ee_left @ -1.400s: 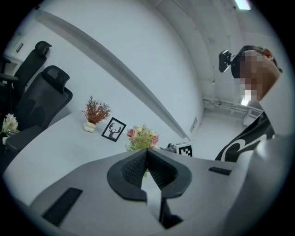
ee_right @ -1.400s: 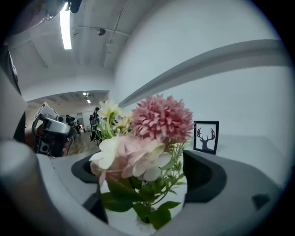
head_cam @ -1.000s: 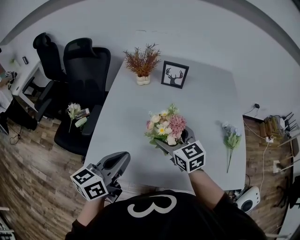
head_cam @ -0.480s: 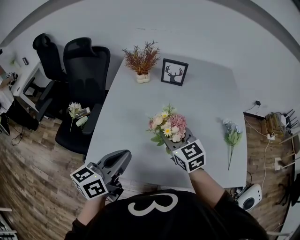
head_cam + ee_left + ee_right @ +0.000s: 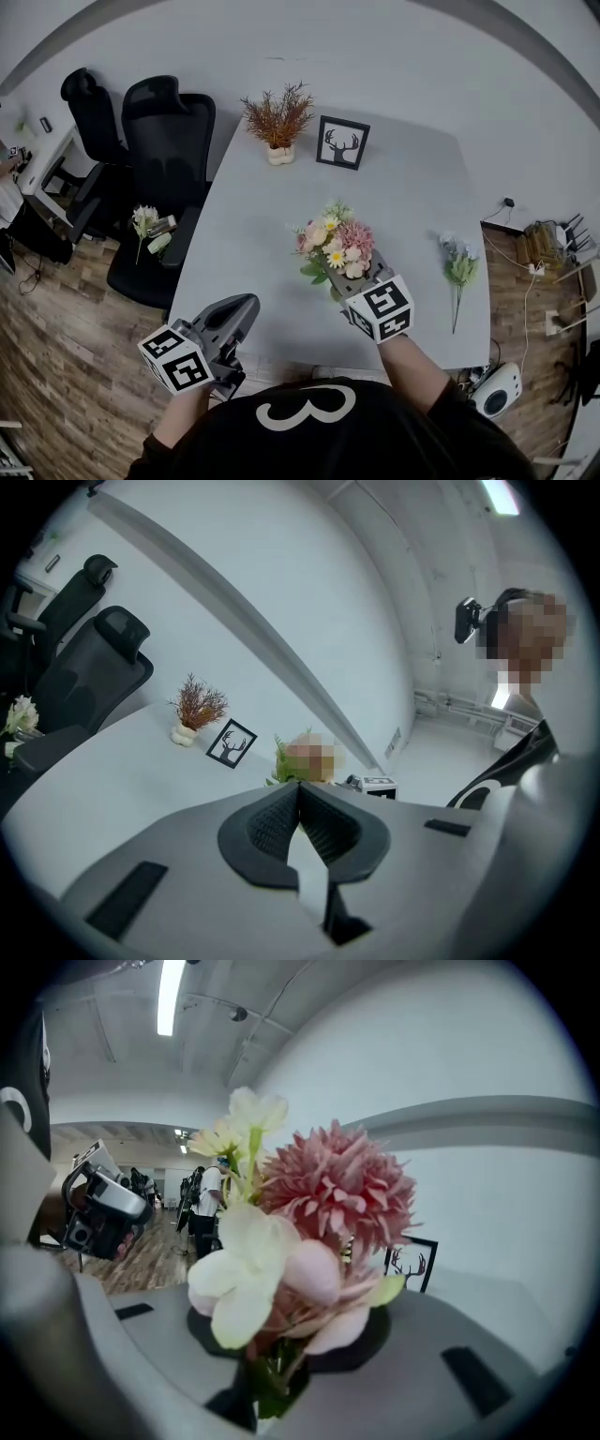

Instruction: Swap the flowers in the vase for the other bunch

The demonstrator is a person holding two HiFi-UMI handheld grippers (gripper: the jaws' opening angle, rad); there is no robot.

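Head view: shirt [image 5: 305, 412] reads 3; right gripper [image 5: 272, 1387] jaws closing on bouquet [image 5: 336, 248] stems, left gripper [image 5: 300, 794] jaws together.

Head view looks steeply down; all views share the table [image 5: 253, 253].

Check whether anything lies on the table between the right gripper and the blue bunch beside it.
Nothing visible does. Only bare table separates the right gripper, its jaws closing on the pink bouquet stems, from the blue bunch lying flat toward the table's right edge.
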